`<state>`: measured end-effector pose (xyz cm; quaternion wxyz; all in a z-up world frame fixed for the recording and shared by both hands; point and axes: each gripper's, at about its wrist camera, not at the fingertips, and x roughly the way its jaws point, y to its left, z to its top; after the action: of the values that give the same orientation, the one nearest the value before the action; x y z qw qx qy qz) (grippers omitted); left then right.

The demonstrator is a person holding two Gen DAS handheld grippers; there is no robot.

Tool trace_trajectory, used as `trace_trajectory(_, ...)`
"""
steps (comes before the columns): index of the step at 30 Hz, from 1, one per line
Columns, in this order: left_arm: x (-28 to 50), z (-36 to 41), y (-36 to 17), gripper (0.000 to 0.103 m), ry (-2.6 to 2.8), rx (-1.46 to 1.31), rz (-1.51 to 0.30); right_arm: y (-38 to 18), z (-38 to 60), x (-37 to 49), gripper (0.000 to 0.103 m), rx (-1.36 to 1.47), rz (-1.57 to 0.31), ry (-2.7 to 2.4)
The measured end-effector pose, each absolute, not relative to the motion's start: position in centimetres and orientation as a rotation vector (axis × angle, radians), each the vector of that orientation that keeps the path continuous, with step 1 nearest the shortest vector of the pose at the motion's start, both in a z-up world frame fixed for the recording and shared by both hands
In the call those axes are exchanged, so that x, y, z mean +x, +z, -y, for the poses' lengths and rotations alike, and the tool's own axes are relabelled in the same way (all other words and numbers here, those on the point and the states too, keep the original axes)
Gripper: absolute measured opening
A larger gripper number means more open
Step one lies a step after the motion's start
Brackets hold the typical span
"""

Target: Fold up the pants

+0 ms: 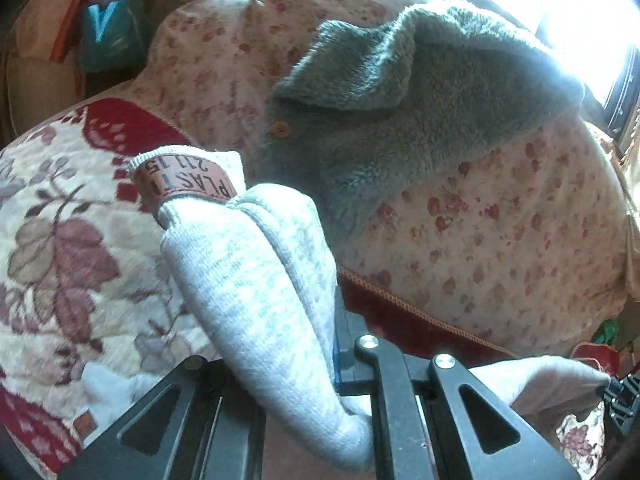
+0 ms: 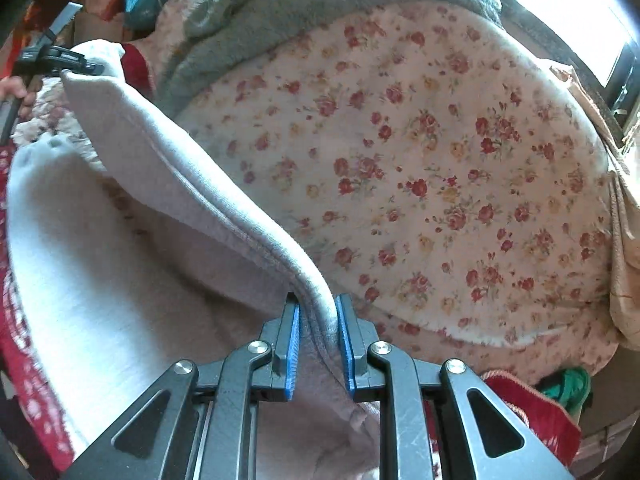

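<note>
2 grippers each pinch the light grey knit sweatpants [image 2: 132, 240], lifted above a bed under a cream floral quilt with red borders [image 1: 60, 248]. Right gripper [image 2: 318, 328] has its blue pads [image 2: 345, 340] pressed onto a thick folded seam edge, lower centre of the right wrist view. Left gripper [image 1: 348, 364] is pressed together on bunched fabric at lower centre of its own view, its pads mostly buried in cloth.

Risk, my judgement: the right grip sits on a rolled hem, so a sideways tug could slide it out and drop that corner. The left grip holds a wad, not a flat edge, so the fold could land crooked or twisted. Fabric sags between the grips and could drag the grey fuzzy fleece blanket [image 1: 420, 92] lying on the pink rose-print pillow [image 2: 440, 160].

Left wrist view alone shows the red printed band on a ribbed cuff [image 1: 184, 184], centre left. Right wrist view alone shows the pants spanning to the other gripper at upper left, with a fingertip [image 2: 14, 88] at the edge.
</note>
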<state>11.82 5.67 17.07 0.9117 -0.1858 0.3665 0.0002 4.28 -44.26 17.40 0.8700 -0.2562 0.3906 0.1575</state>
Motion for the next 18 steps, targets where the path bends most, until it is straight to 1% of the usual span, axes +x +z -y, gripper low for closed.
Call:
trace_trajectory(5, 6.5, -8.2, 16.3, 0.009, -0.010, -0.438, -0.737, 17.6, 42.8, -1.0, 0.016, -0.516, -0.811, 0.399)
trace_trajectory(9, 2.7, -10.0, 14.1, 0.009, -0.013, -0.476, -0.740, 17.6, 41.6, -6.0, 0.010, -0.467, -0.801, 0.478)
trace_trajectory(10, 1.9, -10.1, 13.3, 0.009, -0.011, -0.478, -0.746, 17.4, 41.5, -6.8, 0.010, -0.447, -0.801, 0.489)
trace_trajectory(14, -0.9, -10.6, 9.3, 0.009, 0.010, -0.538, -0.786, 13.6, 41.1, -8.6, 0.010, -0.401, -0.866, 0.488)
trace_trajectory(16, -1.5, -11.0, 8.0, 0.009, 0.017, -0.576, -0.793, 11.9, 41.8, -8.7, 0.010, -0.306, -0.921, 0.492)
trace_trajectory(18, -2.2, -11.1, 7.0, 0.009, 0.021, -0.592, -0.789, 10.9, 42.9, -9.1, 0.012, -0.196, -0.935, 0.480)
